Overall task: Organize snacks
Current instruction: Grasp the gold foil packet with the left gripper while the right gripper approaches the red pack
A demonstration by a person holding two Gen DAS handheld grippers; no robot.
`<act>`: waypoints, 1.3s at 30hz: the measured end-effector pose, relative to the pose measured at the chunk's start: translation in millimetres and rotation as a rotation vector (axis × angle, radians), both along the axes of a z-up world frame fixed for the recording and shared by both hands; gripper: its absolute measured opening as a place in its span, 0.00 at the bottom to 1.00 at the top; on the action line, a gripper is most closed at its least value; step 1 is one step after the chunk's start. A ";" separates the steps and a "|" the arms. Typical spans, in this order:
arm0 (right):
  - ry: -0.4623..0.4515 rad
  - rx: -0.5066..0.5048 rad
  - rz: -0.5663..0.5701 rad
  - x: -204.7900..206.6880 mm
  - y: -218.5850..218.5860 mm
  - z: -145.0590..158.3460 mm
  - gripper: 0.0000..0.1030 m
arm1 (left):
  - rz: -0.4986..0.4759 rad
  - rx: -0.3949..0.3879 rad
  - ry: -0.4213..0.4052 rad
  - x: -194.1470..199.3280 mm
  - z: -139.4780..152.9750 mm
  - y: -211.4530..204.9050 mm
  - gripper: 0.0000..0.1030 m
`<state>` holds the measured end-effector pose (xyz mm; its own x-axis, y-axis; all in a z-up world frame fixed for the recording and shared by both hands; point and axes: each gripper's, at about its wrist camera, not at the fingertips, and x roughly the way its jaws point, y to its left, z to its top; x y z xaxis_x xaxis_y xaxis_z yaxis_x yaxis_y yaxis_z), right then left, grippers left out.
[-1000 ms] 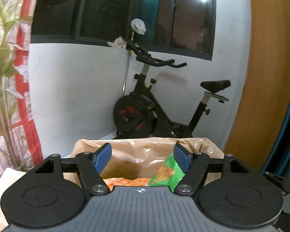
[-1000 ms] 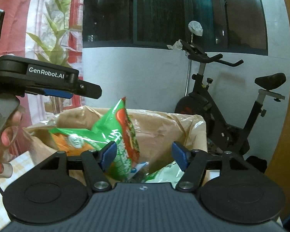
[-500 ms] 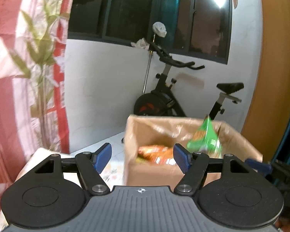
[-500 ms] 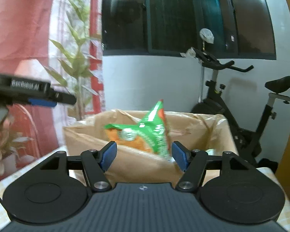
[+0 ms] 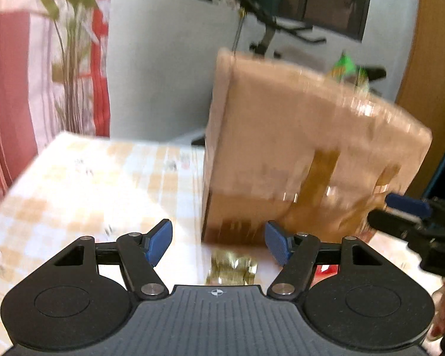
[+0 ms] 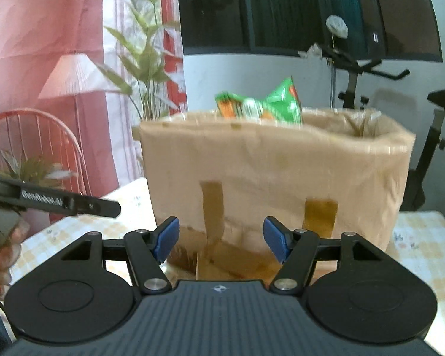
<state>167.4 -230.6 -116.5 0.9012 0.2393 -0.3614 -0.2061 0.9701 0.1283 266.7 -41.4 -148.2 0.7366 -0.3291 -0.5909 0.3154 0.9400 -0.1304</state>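
A brown cardboard box (image 6: 276,178) stands on the tabletop (image 6: 424,237), which is covered in a pale cloth with yellow checks. The box sits toward the far edge of the tabletop, its top open and its near wall patched with strips of brown tape. A green snack bag (image 6: 261,105) with orange and white print pokes up above the rim at the far side of the box; in the left wrist view only its green tip (image 5: 345,65) shows over the top edge.

The left hand-held gripper (image 5: 218,241) hangs just above the tabletop near the box's near left corner, its blue pads (image 5: 158,238) spread apart with nothing between them. A shiny gold object (image 5: 231,267), too blurred to name, lies on the cloth just in front of it, at the foot of the box.

The right hand-held gripper (image 6: 221,238) faces the middle of the box's near wall, its jaws likewise apart and empty, the pads (image 6: 274,238) clear of the cardboard. In the right wrist view the left hand-held gripper comes in from the left edge, with fingers (image 6: 3,258) of the person's hand curled on its handle.

Behind the tabletop stand an exercise bike (image 6: 430,112), a white wall under dark windows, and a leafy plant (image 6: 145,50) before a red and pink curtain.
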 end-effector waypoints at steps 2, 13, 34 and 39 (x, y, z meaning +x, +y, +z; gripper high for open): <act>0.019 0.002 -0.001 -0.7 -1.8 -7.6 0.64 | -0.022 0.029 0.028 4.1 -13.7 -5.1 0.69; 0.157 0.047 -0.055 0.6 -20.1 -44.8 0.64 | -0.110 0.139 0.116 14.4 -63.3 -33.6 0.69; 0.277 0.083 -0.087 7.0 -35.0 -72.2 0.64 | 0.052 0.081 0.074 -5.9 -55.1 -13.4 0.52; 0.320 0.086 -0.105 24.9 -34.9 -79.0 0.64 | 0.074 0.025 0.028 -19.4 -37.9 -8.1 0.52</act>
<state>192.3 -265.5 -195.5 0.7665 0.1936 -0.6123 -0.0422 0.9666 0.2528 247.3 -49.5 -186.1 0.7413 -0.2591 -0.6192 0.2411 0.9637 -0.1146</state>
